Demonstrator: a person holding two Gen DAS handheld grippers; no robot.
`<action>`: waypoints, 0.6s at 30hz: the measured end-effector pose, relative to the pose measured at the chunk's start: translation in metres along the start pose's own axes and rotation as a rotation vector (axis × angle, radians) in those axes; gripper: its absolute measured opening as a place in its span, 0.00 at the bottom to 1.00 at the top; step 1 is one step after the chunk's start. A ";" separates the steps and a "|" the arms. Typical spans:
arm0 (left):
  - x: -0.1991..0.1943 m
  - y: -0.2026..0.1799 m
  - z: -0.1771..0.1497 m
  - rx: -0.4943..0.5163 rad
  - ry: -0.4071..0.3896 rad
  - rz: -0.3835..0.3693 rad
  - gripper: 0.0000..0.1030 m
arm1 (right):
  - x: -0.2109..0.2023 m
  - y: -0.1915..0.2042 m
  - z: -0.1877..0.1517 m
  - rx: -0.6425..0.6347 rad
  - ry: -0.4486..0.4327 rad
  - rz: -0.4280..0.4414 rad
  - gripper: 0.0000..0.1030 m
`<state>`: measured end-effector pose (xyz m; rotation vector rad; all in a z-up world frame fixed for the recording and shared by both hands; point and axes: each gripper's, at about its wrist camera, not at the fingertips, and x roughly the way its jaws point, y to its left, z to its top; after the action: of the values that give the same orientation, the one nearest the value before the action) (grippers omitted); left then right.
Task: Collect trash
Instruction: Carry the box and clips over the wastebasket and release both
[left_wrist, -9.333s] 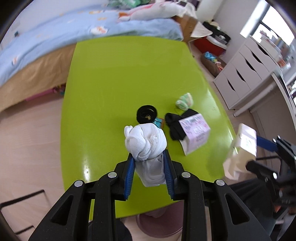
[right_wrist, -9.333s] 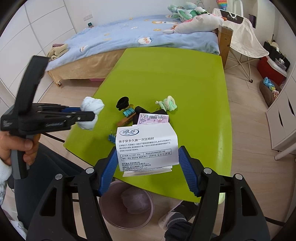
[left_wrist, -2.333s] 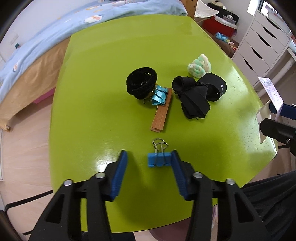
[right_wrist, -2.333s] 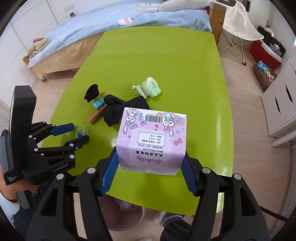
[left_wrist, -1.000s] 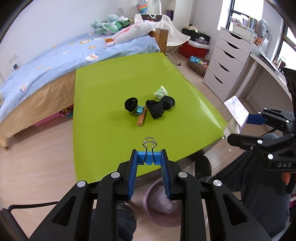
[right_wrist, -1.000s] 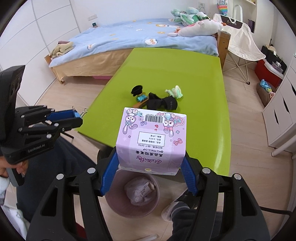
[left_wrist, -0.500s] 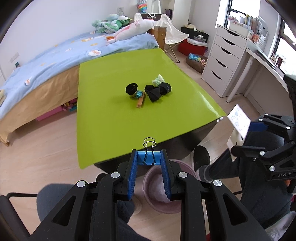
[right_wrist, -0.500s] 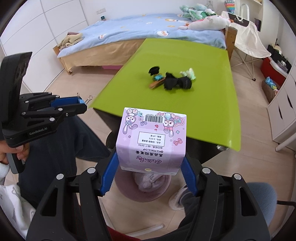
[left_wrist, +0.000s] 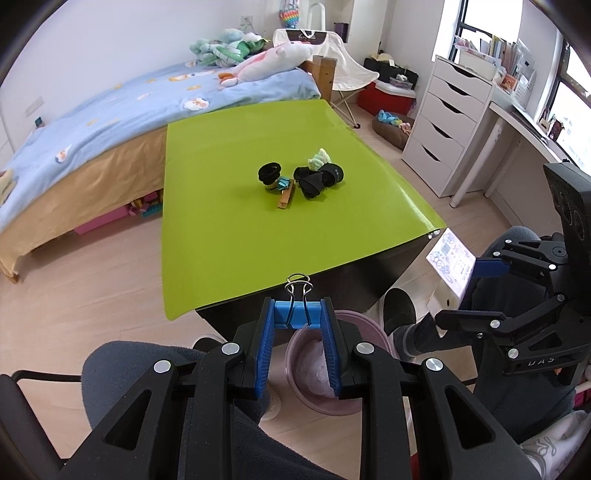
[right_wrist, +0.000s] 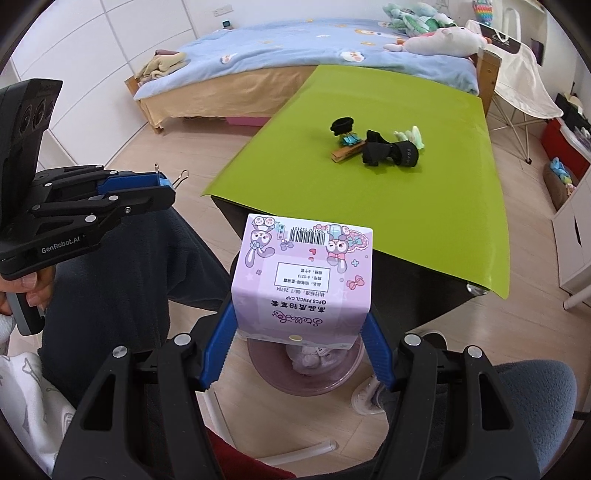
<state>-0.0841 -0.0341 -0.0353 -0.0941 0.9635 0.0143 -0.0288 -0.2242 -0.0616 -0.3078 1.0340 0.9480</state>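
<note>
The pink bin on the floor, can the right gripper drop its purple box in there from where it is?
Probably yes. The right gripper holds the purple box right above the pink bin, whose open top has nothing covering it.

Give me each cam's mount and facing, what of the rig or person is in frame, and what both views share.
Left wrist: on the left gripper, aimed down past a blue binder clip at the bin; knees and the right gripper in frame.
Right wrist: on the right gripper, aimed down over a purple box; left gripper and a hand in frame.
Shared: green table, bin, bed.
</note>
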 end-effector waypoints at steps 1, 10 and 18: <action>0.000 0.000 0.001 0.003 -0.002 -0.002 0.23 | 0.001 0.000 0.001 0.000 0.003 0.002 0.64; 0.001 -0.007 -0.001 0.021 0.007 -0.030 0.23 | -0.004 -0.005 -0.001 0.027 -0.008 -0.014 0.88; 0.006 -0.018 -0.002 0.052 0.025 -0.058 0.23 | -0.009 -0.017 -0.006 0.069 -0.012 -0.048 0.90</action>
<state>-0.0819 -0.0529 -0.0399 -0.0740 0.9849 -0.0651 -0.0203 -0.2427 -0.0605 -0.2678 1.0415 0.8684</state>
